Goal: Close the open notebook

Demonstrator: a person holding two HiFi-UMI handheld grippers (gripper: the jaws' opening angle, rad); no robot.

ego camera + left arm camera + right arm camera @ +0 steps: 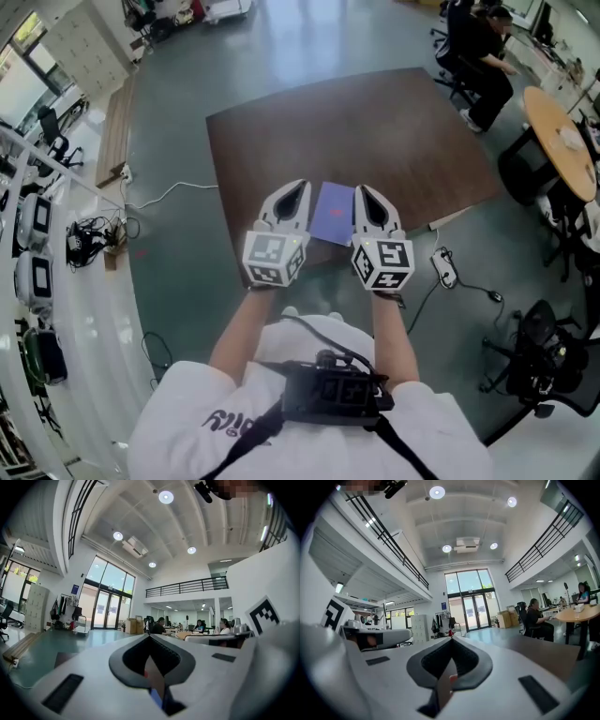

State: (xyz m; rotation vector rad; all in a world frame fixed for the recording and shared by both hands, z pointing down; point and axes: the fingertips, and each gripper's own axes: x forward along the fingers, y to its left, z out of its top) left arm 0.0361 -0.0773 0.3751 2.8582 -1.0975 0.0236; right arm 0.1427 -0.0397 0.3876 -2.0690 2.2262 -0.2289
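Observation:
A purple notebook (333,214) lies closed and flat on the dark brown table (375,131), close to its near edge. Both grippers are held level above that edge, one on each side of the notebook and clear of it. My left gripper (298,185) is shut, its jaws meeting at a point with nothing between them. My right gripper (361,190) is shut and empty as well. In the left gripper view the closed jaws of the left gripper (150,637) fill the lower frame. The right gripper view shows the right gripper (451,638) the same way, pointing out across the hall.
A power strip (444,267) and cables lie on the floor right of the table. A round wooden table (562,141) and black office chairs (539,366) stand at the right. A person (483,56) sits at a desk at the back right.

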